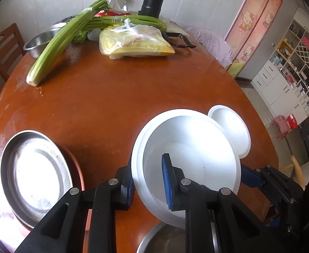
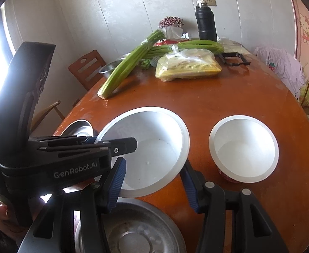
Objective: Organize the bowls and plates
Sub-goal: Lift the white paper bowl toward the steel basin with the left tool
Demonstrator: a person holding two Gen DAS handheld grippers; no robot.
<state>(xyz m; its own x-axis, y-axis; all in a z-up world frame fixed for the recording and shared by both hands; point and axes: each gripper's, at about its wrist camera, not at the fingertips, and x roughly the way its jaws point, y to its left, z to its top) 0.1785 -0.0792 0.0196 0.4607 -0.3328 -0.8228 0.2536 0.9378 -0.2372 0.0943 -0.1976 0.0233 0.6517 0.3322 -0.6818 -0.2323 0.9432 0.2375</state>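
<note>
Fingers of left gripper [image 1: 149,181] clamp the large white bowl's [image 1: 188,147] rim.
Right gripper [image 2: 154,181] open astride the bowl, likely steadying it for stacking over the steel bowl [image 2: 133,232].

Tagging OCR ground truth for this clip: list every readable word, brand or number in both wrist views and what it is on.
"GenRobot.AI": white print on the black body of the left gripper, seen in the right wrist view.
Faint white print at that body's lower left edge: too small to read.
Pink cartoon-cat screen: pictures only, no legible words.
Yellow plastic-wrapped packet: no print readable.
</note>
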